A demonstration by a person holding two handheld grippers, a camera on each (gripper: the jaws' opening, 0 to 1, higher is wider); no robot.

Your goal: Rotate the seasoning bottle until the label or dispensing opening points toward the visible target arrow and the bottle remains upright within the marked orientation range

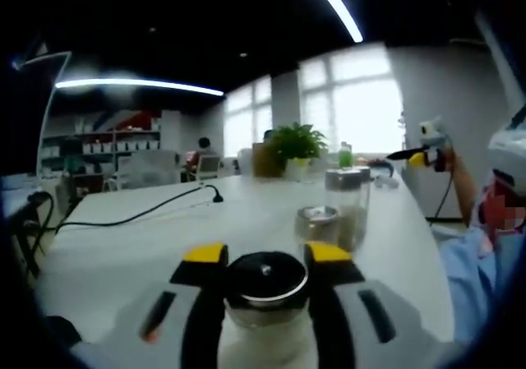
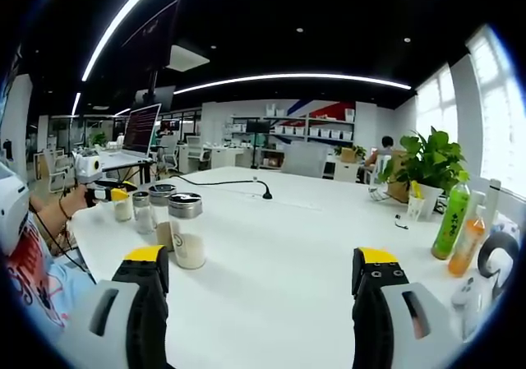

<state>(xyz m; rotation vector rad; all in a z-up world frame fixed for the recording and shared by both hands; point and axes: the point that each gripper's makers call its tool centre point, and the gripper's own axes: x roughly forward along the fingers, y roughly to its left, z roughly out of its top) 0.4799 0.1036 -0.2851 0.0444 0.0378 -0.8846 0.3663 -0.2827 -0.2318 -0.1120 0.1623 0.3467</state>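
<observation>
Yellow-tipped fingers of the left gripper [image 1: 265, 255] are closing around the seasoning bottle [image 1: 265, 291], one on each side of its dark, chrome-ringed cap, with the pads appearing to touch the glass, so the bottle is sitting squarely between them at the near edge of the white worktop [image 1: 123, 246]. Its long axis is standing upright, running roughly across the fingers' reach, which is what a twist about that axis needs. Neither a label nor a target arrow is readable from here, so how far the turn has to go cannot be judged. Two more shakers [image 1: 337, 213] are standing just beyond, close enough to be knocked. The right gripper [image 2: 263, 270] is hovering wide open over bare worktop, holding nothing; in the right gripper view the cluster of shakers [image 2: 173, 221] is lying well off to its left, so the left gripper is plainly the nearer one.
</observation>
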